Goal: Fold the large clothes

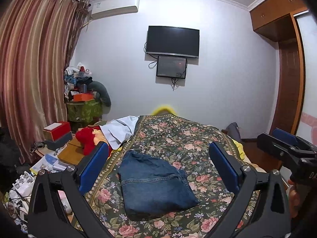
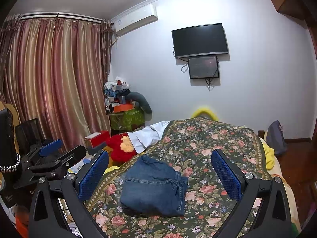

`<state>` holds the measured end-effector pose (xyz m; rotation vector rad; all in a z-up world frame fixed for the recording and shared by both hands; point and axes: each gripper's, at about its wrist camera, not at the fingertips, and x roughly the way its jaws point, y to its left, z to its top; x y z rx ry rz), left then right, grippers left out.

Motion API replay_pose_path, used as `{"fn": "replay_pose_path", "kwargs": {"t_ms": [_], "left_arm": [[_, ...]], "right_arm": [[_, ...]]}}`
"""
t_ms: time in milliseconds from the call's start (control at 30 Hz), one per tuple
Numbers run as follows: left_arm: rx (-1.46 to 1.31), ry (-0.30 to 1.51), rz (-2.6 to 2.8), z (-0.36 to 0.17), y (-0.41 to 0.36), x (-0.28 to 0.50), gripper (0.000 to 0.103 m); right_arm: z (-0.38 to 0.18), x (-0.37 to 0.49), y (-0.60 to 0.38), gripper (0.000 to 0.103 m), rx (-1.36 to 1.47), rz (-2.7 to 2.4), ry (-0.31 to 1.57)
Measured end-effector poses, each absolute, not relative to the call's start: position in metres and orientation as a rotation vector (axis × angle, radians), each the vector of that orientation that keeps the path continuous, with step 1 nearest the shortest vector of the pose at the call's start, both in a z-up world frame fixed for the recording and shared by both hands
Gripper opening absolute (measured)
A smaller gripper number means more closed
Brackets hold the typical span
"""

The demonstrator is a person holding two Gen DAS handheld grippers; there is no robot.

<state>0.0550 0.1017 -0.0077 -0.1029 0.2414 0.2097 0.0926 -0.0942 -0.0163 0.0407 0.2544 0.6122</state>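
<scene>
Seemingly near the end, folded denim jeans [image 1: 154,182] lie compact on the floral bedspread [image 1: 188,138]; the left gripper [image 1: 158,168] and right gripper [image 2: 158,175] hover spread wide, empty, above them. Any next move calls for only tidying the bundle.

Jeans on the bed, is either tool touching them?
Apart. Both wrist views show the folded jeans lying alone on the floral cover, between open fingers.

Pale lilac wall [image 1: 227,75]; black flat wall-mounted television [image 1: 172,41] at centre. Smaller dark screen [image 1: 171,67] just below it. White air conditioner [image 1: 115,7] up-left of the television; striped pink-gold curtains [image 1: 33,69] further left. Brown wooden wardrobe [image 1: 285,39] right. Floral-covered bed [image 1: 178,136] below.
</scene>
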Motion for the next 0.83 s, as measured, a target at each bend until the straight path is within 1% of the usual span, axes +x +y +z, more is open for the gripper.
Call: {"fn": "replay_pose_path", "kwargs": {"t_ms": [833], "left_arm": [[-0.080,0.235,0.198,-0.002,0.089,0.056,0.102]], "right_arm": [[-0.013,0.091,-0.095,0.103,0.053,0.606,0.255]]}}
